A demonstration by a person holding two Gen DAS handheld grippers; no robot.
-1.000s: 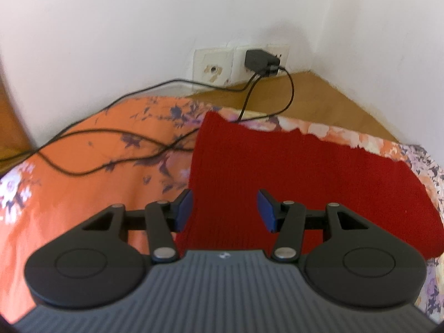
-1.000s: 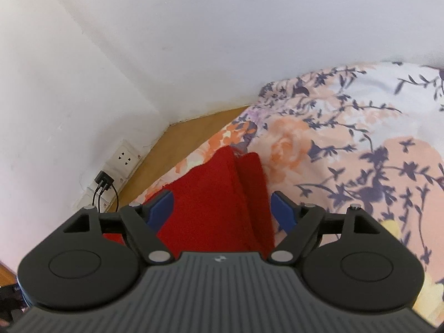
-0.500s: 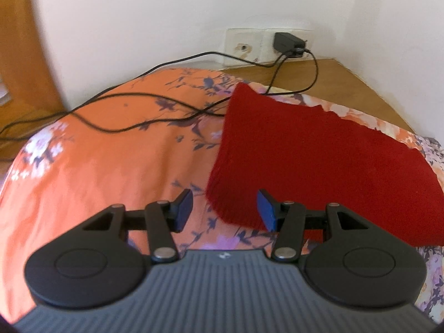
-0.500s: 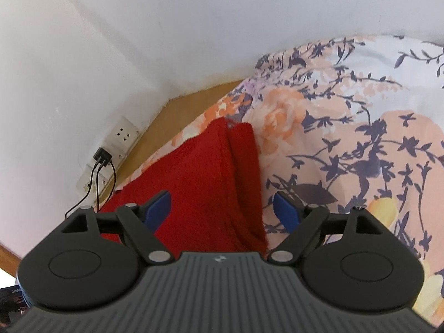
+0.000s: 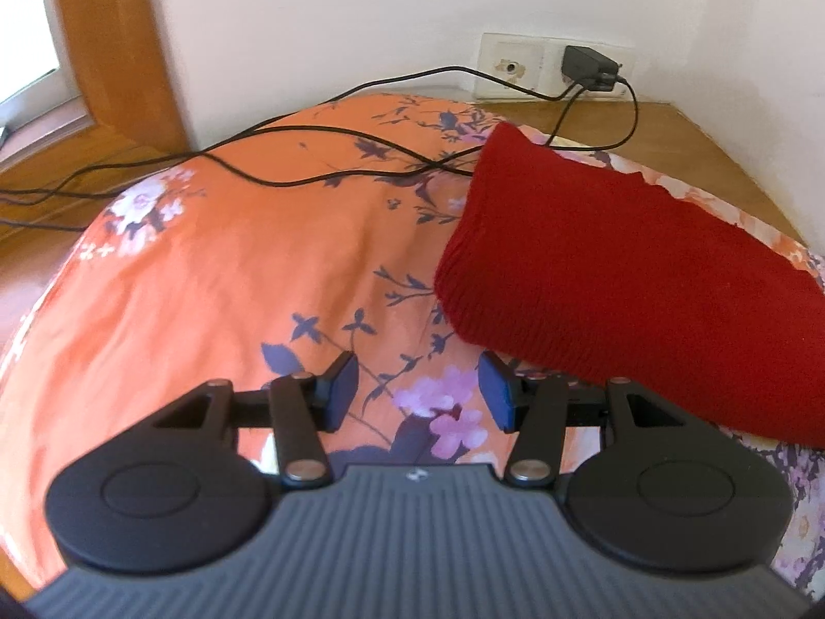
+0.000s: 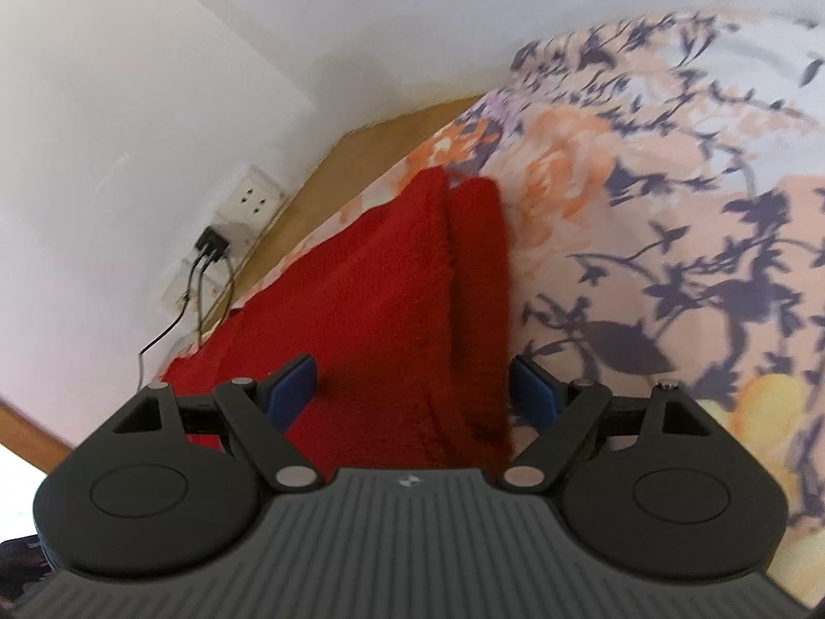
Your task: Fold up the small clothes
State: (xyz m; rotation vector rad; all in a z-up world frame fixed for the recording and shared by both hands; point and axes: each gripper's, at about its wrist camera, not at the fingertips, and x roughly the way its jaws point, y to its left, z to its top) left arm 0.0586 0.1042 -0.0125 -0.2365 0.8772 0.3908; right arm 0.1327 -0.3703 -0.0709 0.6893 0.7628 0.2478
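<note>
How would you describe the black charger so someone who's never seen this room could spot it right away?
Start at the white wall behind the orange floral bedspread, and find the white socket plate just above the wooden ledge. The small black plug-in charger sits in its right half. It is the only dark block on the wall, with thin black cables trailing from it across the bed.

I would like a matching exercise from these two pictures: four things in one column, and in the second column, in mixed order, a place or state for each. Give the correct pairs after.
Things:
1. red knitted garment
2. black charger
3. left gripper
4. right gripper

Places or states:
a. plugged into the wall socket
b. open above bare floral sheet, beside the red cloth
c. lying folded on the floral sheet
d. open, with red cloth showing between its fingers

Pairs: 1-c, 2-a, 3-b, 4-d
</note>
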